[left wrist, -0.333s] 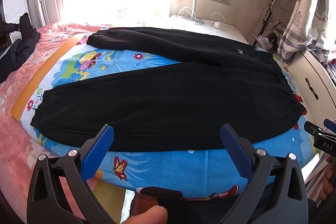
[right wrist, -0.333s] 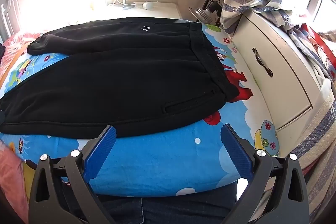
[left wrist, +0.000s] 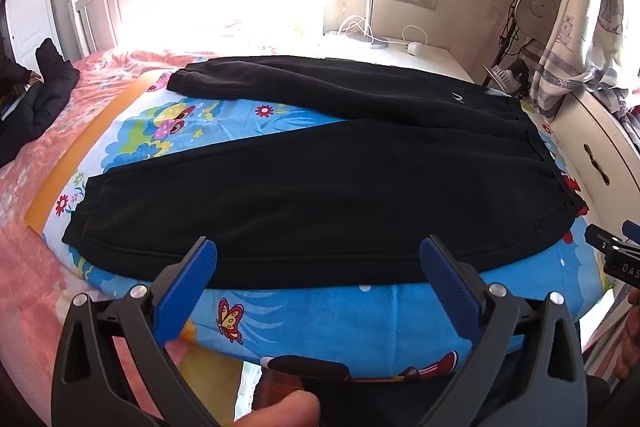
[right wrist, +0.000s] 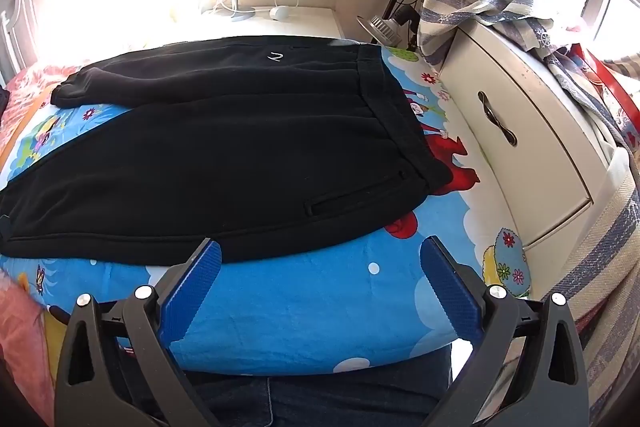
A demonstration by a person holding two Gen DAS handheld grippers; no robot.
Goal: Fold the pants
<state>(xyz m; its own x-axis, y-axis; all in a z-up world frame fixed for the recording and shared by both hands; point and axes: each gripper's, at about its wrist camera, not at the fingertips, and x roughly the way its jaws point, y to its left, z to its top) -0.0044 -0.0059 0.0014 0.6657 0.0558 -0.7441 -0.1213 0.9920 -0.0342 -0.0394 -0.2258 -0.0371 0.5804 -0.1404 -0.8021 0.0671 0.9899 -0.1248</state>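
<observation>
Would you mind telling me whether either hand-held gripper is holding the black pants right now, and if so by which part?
Nothing is held. The left hand-held gripper and right hand-held gripper are both open, short of the pants, which lie flat on the blue cartoon sheet.

Both hand-held grippers (left wrist: 318, 259) (right wrist: 320, 259) agape (nothing held)

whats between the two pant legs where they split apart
Only bare cartoon-print sheet: the two legs of the black pants spread in a V toward the cuffs, with nothing lying in the gap. The left wrist view shows this best.
</observation>
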